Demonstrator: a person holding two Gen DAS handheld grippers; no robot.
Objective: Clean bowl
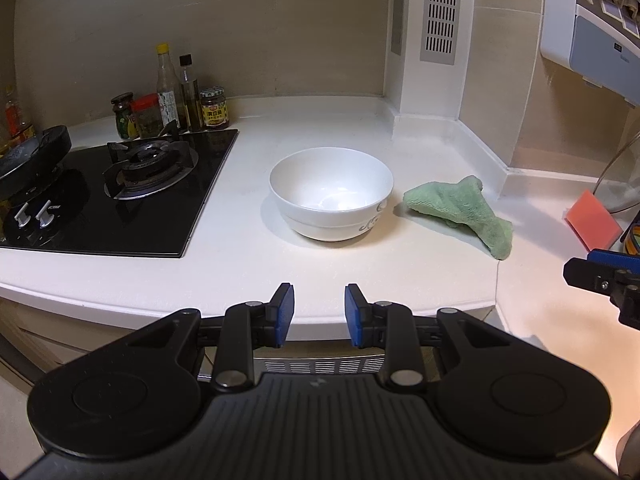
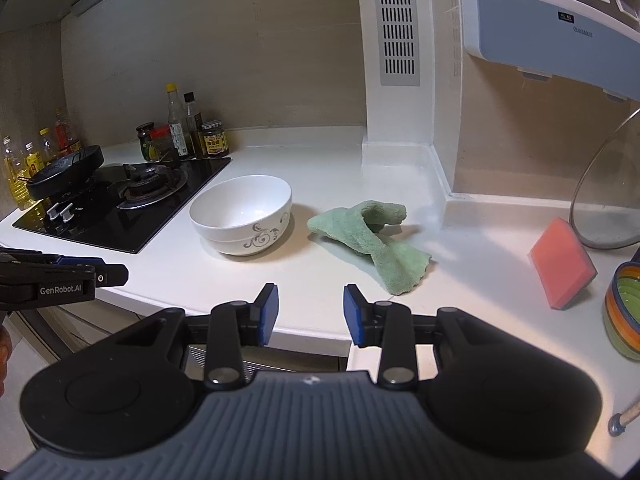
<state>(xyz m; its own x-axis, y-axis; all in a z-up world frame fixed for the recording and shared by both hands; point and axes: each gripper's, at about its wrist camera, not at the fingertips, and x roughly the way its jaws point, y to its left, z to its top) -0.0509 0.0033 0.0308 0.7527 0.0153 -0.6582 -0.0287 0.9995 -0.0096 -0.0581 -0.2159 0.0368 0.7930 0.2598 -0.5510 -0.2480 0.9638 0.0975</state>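
Both grippers black w/ blue pads, silver pivot screws, ribbed grey body; left gripper [image 2: 80,270] marked "GenRobot.AI".

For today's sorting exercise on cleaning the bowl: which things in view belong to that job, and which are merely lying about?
Belong to the job:
white bowl
green cloth
left gripper, open
right gripper, open

Lying about:
gas hob
sauce jars and bottles
pink sponge, possibly useful
glass lid
striped bowls
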